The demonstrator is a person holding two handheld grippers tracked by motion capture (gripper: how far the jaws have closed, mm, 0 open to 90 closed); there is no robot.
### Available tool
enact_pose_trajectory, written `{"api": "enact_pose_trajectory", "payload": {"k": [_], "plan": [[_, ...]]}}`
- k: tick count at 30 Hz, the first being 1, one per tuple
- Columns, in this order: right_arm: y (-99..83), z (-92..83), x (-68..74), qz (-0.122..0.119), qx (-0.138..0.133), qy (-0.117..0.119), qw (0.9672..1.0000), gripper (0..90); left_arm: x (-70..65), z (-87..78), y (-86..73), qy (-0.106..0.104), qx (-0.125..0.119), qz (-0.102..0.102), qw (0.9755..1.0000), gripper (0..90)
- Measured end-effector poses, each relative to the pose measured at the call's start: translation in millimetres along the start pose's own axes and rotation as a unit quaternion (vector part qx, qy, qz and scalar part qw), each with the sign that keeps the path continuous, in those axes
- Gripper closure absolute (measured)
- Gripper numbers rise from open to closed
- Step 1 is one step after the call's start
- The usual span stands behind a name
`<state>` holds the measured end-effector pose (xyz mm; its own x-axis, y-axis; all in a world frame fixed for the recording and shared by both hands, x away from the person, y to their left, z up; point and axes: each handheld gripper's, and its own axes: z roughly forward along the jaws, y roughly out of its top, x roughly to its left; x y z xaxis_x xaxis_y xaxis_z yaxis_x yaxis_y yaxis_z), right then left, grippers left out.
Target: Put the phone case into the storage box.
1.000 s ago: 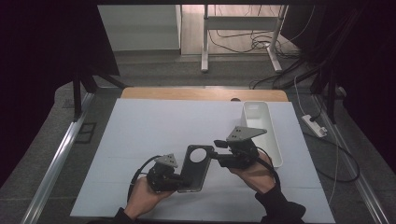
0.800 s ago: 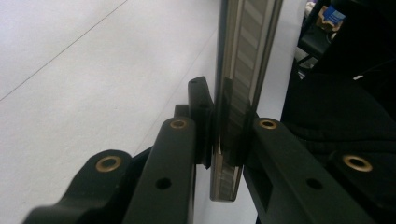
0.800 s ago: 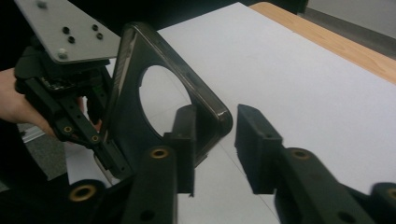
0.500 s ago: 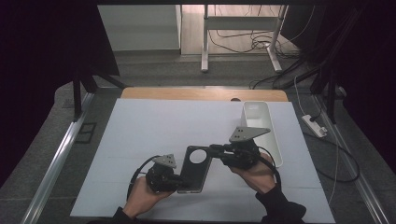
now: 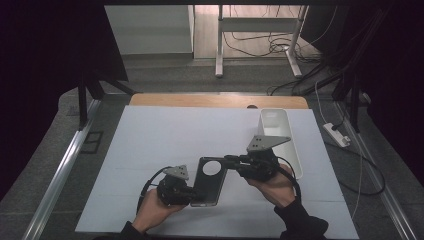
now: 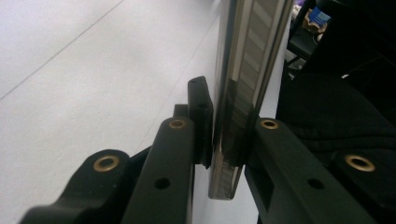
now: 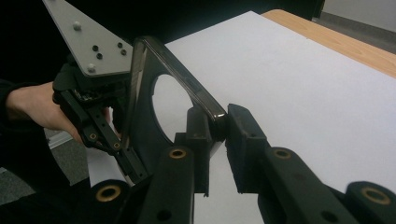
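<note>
A dark phone case with a round cut-out lies propped over the white table cover, held between both grippers. My left gripper is shut on its lower left edge; in the left gripper view the pads clamp the thin edge of the case. My right gripper grips the top right corner. Its jaws have just been closing, and in the right gripper view they pinch the rim of the case at the right gripper. The person's left hand shows beyond.
A white oblong tray stands at the right, just behind the right hand. The white cover stretches back to a wooden table edge. Cables and a power strip lie on the floor beyond.
The right gripper's jaws have come together on the case's top right corner. Both hands and the case have stayed in place.
</note>
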<state>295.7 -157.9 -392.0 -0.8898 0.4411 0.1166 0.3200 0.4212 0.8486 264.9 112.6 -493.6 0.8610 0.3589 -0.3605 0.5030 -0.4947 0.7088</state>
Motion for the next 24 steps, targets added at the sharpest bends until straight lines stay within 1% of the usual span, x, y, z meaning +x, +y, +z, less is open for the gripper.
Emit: {"api": "enact_pose_trajectory", "payload": {"k": [1,3,4,5,6,8,9,10,12,14,15,16,18,20,23,24], "plan": [[0.2,-0.2,0.1,0.0,-0.001,0.001,1.0,79.0,0.3,0.1,-0.1,-0.001,-0.002,-0.002,1.0,79.0],[0.3,-0.3,0.2,-0.001,0.0,0.001,1.0,79.0,0.3,-0.4,0.0,0.001,-0.006,0.0,1.0,77.7],[0.6,-0.6,0.6,-0.003,-0.001,0.001,1.0,79.1,-0.3,-0.8,0.3,0.003,-0.009,0.002,1.0,71.9],[0.8,-0.7,0.9,-0.004,-0.001,0.0,1.0,79.2,-0.3,-0.8,0.3,0.003,-0.009,0.002,1.0,68.2],[0.8,-0.7,0.9,-0.004,-0.001,0.0,1.0,79.2,-1.1,-1.4,0.7,0.008,-0.013,0.005,0.9999,68.2],[1.1,-1.3,1.2,-0.005,-0.002,0.0,1.0,79.2,-1.6,-2.1,1.0,0.013,-0.021,0.007,0.9997,60.3],[1.4,-1.9,1.3,-0.006,-0.003,-0.002,1.0,79.3,-1.5,-2.3,0.9,0.012,-0.022,0.007,0.9997,59.5],[1.6,-2.3,1.3,-0.007,-0.003,-0.002,1.0,79.3,-1.6,-2.6,1.0,0.018,-0.022,0.009,0.9995,58.2],[2.4,-3.8,1.5,-0.008,-0.006,-0.002,0.9999,79.3,-1.8,-2.8,1.1,0.028,-0.024,0.011,0.9993,50.7],[3.2,-5.2,1.8,-0.009,-0.007,-0.004,0.9999,79.3,-2.0,-3.2,1.1,0.037,-0.027,0.012,0.9989,45.9],[3.6,-6.1,1.9,-0.009,-0.008,-0.005,0.9999,79.4,-2.0,-3.6,1.1,0.039,-0.028,0.012,0.9988,42.1],[4.0,-6.6,1.8,-0.01,-0.008,-0.006,0.9999,79.4,-2.2,-4.6,1.2,0.043,-0.03,0.011,0.9986,40.3],[5.1,-8.6,1.4,-0.011,-0.01,-0.008,0.9999,79.4,-2.9,-6.5,1.1,0.053,-0.035,0.013,0.9979,30.8],[5.8,-10.5,0.2,-0.013,-0.01,-0.009,0.9998,79.4,-3.3,-8.8,0.5,0.059,-0.039,0.013,0.9974,24.7],[6.6,-13.7,-2.3,-0.013,-0.011,-0.012,0.9998,79.4,-4.5,-13.5,-1.2,0.063,-0.045,0.013,0.9969,18.6],[6.8,-14.9,-3.6,-0.013,-0.012,-0.013,0.9998,79.4,-5.4,-16.0,-2.0,0.07,-0.048,0.013,0.9963,16.7]]}}
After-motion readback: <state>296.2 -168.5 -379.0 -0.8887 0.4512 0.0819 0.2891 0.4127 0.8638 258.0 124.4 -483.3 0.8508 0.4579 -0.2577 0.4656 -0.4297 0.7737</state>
